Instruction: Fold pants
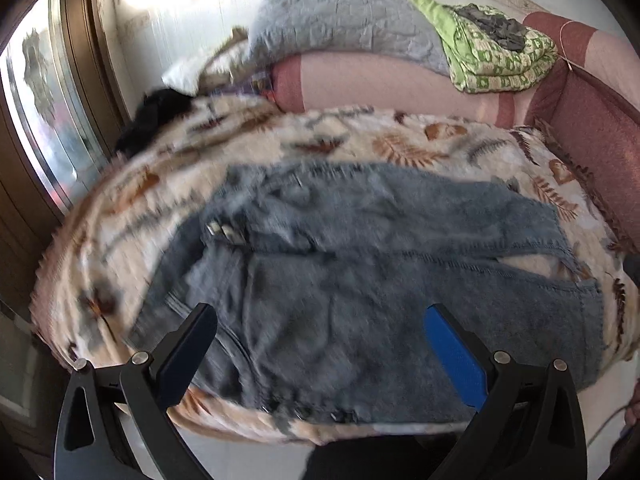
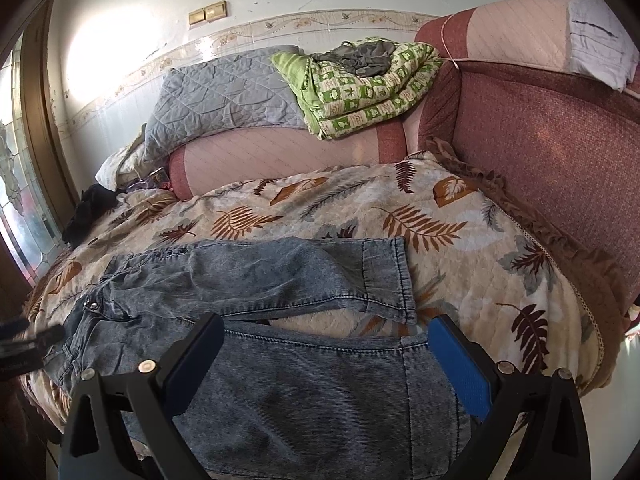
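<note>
On leaf-print blanket point(image 2: 460, 264), faded blue jeans point(image 2: 248, 276) spread flat, legs apart

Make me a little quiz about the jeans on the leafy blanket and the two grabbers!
1. True or false: the jeans are already folded into a neat square.
2. What sits on the sofa back beside the grey quilt? A) green patterned blanket B) red bucket C) teddy bear
3. Fill in: both the left gripper and the right gripper have their fingers ____.

Key: 1 false, they lie spread out with the legs apart on the leaf blanket. 2 A, the green patterned blanket. 3 open.
</note>
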Demonstrator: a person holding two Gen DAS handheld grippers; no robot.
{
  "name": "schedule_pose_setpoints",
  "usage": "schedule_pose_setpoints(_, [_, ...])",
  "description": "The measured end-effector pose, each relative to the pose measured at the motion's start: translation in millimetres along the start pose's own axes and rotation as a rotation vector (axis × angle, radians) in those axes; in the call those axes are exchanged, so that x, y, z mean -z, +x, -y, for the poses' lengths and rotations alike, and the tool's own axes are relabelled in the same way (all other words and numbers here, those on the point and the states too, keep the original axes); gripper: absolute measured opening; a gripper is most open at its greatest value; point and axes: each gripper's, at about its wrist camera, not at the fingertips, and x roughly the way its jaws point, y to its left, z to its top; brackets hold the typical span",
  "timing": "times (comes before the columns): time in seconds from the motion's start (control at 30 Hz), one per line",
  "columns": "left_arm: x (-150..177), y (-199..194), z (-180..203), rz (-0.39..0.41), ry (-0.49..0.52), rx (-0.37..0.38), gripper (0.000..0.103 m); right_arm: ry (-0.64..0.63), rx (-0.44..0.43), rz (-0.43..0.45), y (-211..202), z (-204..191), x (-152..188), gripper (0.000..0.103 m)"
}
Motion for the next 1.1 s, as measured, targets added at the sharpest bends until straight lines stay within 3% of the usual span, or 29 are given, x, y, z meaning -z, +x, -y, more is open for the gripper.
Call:
schedule_pose_setpoints(0.1, [34,1,0,-0.028,-0.045,0.060,0.103,0.017,0.023,0.001,1,9,-2,0.103])
schedule_pose_setpoints(0.27, [86,-10,11,-0.073,-0.030,0.191,0.103,0.061,0.044,0.009,-6,26,-4,0.103])
schedule_pose_setpoints(0.43, [91,-30,7,-0.025,-0.068,0.264,0.103,0.122,-0.005,0.018,-20,34,4,0.103])
schedule_pose_setpoints(0.6, [97,-26,7,-0.118,-0.077,0.352,0.103,0.067,-0.027,0.098,-39,16,16,0.103])
schedule_pose_setpoints(0.9, [79,-3,-9,-0.134,-0.091,0.205,0.103,0.053,-0.017,0.103,-36,15,1,0.103])
schedule_pose_setpoints(0.97, [65,6,-21,-0.125,-0.093,0.177,0.103,0.061,-0.002,0.074,-26,21,1,0.103])
schedule_pose_setpoints(1.1, [24,30,-59,-0.093,-0.091,0.034,0.103,0.086,0.027,0.017,-4,35,0,0.103])
